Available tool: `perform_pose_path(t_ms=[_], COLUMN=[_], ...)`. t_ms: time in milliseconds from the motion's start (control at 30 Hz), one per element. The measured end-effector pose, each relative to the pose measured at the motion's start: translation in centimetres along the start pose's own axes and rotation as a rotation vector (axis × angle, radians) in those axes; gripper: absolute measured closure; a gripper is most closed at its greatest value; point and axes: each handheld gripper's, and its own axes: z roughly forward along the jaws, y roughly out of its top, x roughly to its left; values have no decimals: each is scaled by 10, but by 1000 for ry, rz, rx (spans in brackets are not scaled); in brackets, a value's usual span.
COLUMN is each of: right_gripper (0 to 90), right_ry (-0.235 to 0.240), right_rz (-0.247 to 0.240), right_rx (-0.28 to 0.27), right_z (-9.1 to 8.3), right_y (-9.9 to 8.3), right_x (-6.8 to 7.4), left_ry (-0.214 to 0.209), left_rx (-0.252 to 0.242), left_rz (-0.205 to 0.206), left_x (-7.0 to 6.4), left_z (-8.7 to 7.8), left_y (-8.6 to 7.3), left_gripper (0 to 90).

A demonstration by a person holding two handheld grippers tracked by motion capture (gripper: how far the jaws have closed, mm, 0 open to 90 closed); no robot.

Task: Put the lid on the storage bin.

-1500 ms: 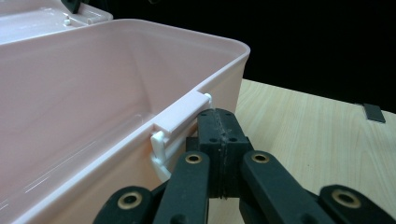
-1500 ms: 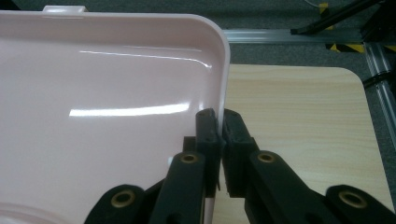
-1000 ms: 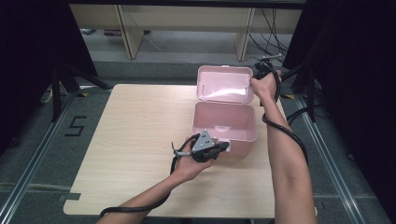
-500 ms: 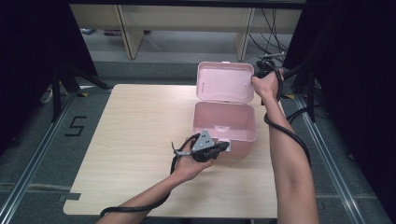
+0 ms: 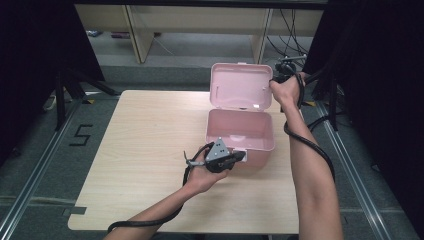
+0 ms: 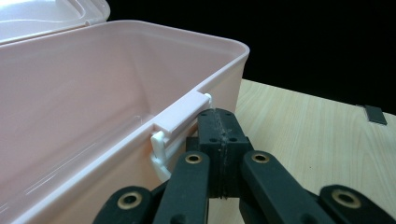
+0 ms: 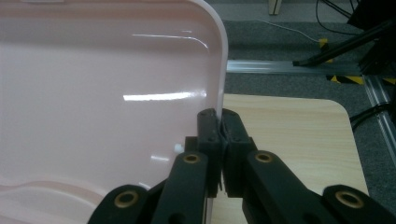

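High view has my right gripper (image 5: 280, 75) clamped on the lid (image 5: 241, 86) of the pink box (image 5: 240, 131) at the table's (image 5: 140, 150) far right, left gripper (image 5: 239, 157) clenched at its latch (image 6: 180, 115), so a careless tug might tip it.

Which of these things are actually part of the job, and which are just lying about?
In the job: pink box, its lid, left tongs, right tongs.
Lying about: the table, a shelf unit behind it, cables on the floor.
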Motion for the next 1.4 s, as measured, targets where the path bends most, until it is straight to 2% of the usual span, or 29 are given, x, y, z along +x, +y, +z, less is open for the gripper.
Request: perform_pose_path(t_ms=[33, 100, 133, 167, 233, 267, 333, 367, 400, 433, 533, 600, 633, 667, 700, 733, 800, 833, 867, 900, 933, 967, 1067, 1167, 1200, 1267, 1300, 1333, 1400], right_gripper=[893, 894, 894, 894, 894, 895, 896, 896, 896, 896, 896, 896, 896, 896, 897, 896, 897, 898, 898, 898, 898, 898, 898, 898, 898, 898, 898, 898, 898], right_ry=[-2, 5, -3, 0, 5, 2, 5, -2, -2, -5, 3, -3, 5, 1, 7, 6, 6, 12, 13, 16, 12, 15, 9, 15, 7, 17, 10, 21, 22], right_rz=[-33, -20, -44, -35, -61, -13, -19, -44, -32, -50, -17, -70, -4, -31, -24, -44, -55, -86, -41, -29, -55, -33, -75, -52, -77, -56, -85, -57, -52], right_rx=[-4, -8, -11, -16, -24, -15, -18, -45, -38, -36, -30, -59, -32, -39, -38, -61, -62, -82, -76, -72, -95, -89, -103, -99, -120, -116, -136, -126, -135], right_z=[-1, -2, -3, -4, -4, -6, -8, -6, -8, -9, -11, -10, -13, -14, -14, -13, -15, -14, -16, -18, -17, -18, -19, -22, -21, -24, -24, -25, -27], right_y=[0, 0, 1, 0, 1, 0, 0, -1, -1, -1, -1, -2, -2, -1, -2, -1, -2, -3, -4, -5, -6, -6, -7, -7, -9, -10, -11, -10, -12], right_x=[-2, 0, -1, 0, -1, 2, 2, 1, 2, 1, 4, 1, 5, 4, 4, 3, 3, 0, 2, 3, 1, 3, 1, 3, 2, 3, 1, 3, 4], left_ry=[5, 6, 3, 4, 4, 4, 5, 6, 5, 5, 6, 6, 6, 6, 6, 6, 7, 7, 7, 2, 6, 8, 9, 9, 12, 8, 8, 8, 9], left_rx=[6, 9, 10, 9, 9, 9, 9, 9, 8, 9, 9, 9, 9, 9, 8, 8, 8, 7, 7, -5, 0, 8, 12, 6, 5, 6, 6, 6, 6], left_rz=[1, 2, 10, 8, 7, 7, 7, 6, 6, 6, 6, 5, 5, 5, 5, 4, 3, 2, 3, 2, 1, 6, 4, 2, -5, -2, -4, -3, 1], left_x=[0, 0, 0, 0, 1, 1, 0, 0, 0, 1, 1, 1, 1, 1, 1, 0, 0, 0, 0, 1, 1, 1, 1, 1, 0, 1, 0, 0, 1], left_z=[0, 0, 0, 0, 0, 0, 0, 0, 0, 0, 0, 0, 0, 0, 0, 0, 0, 0, 1, 1, 1, 1, 0, 1, 1, 1, 1, 1, 1], left_y=[0, 0, 1, 1, 1, 1, 1, 1, 1, 1, 1, 1, 1, 1, 1, 1, 1, 1, 1, 0, 1, 1, 1, 1, 1, 1, 1, 1, 1], left_gripper=[900, 900, 900, 900, 900, 900, 900, 900, 900, 900, 900, 900, 900, 900, 900, 900, 900, 900, 900, 900, 900, 900, 900, 900, 900, 900, 900, 900, 900])
